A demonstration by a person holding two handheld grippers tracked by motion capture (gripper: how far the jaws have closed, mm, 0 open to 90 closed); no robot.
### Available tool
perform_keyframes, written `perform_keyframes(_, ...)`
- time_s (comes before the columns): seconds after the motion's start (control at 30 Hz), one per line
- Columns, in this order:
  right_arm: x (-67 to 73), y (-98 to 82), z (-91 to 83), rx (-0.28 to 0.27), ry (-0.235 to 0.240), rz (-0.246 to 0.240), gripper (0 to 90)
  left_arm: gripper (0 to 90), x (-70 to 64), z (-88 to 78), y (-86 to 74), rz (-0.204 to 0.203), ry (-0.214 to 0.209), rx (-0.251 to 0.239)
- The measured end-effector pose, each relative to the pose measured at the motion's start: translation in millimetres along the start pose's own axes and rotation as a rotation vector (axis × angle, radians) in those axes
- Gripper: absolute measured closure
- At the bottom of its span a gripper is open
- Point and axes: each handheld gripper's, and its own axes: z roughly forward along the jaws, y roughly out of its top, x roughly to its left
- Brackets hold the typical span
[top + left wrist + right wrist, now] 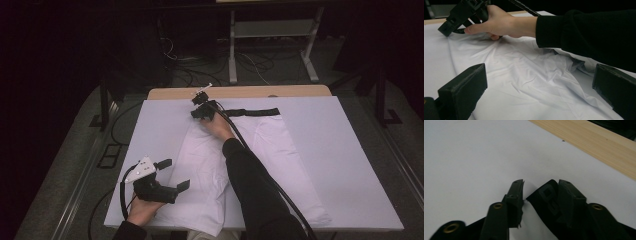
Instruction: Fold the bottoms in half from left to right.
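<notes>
Reaching to the far end of the white cloth garment with a black waistband (250, 150), the right claw (200, 113) sits at the band's left corner; its jaws stand partly open, black band edge (546, 195) between them, pads not yet pressing. Left claw (172, 174) hovers wide open and empty over the garment's near left edge. Garment lies flat but creased on the white-covered surface (340, 165). Judging by this: grasp barely started, and smoothing or folding all remains.
</notes>
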Motion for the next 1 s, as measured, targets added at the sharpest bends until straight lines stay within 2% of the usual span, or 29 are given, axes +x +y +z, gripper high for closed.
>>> perform_keyframes(0.2,-1.9,0.0,-1.7,0.004,0.014,0.021,69.2,0.0,1.4,-2.7,-0.3,-0.007,0.014,-0.002)
perform_keyframes(0.33,-3.3,-0.2,-3.0,0.01,0.03,0.045,77.3,0.0,3.7,-10.4,-0.4,-0.039,0.035,-0.016)
perform_keyframes(0.43,-5.8,-0.2,-3.7,0.01,0.053,0.065,82.9,0.0,6.1,-16.9,-0.7,-0.081,0.044,-0.014)
perform_keyframes(0.53,-6.5,0.1,-3.8,0.009,0.057,0.068,83.8,0.0,9.2,-21.1,-1.4,-0.098,0.035,0.039)
perform_keyframes(0.7,-9.2,-0.1,-4.3,0.007,0.072,0.079,84.4,0.0,14.9,-26.9,-5.5,-0.139,0.006,0.157)
perform_keyframes(0.77,-9.1,-0.4,-4.4,0.007,0.074,0.073,84.3,0.0,15.9,-29.0,-9.1,-0.15,-0.002,0.185)
perform_keyframes(0.93,-10.0,-0.2,-4.6,0.006,0.077,0.078,84.3,0.0,15.4,-33.1,-15.1,-0.132,-0.01,0.262)
perform_keyframes(1.0,-9.4,-0.3,-4.9,0.006,0.075,0.078,84.3,0.0,15.2,-34.8,-16.1,-0.13,-0.011,0.274)
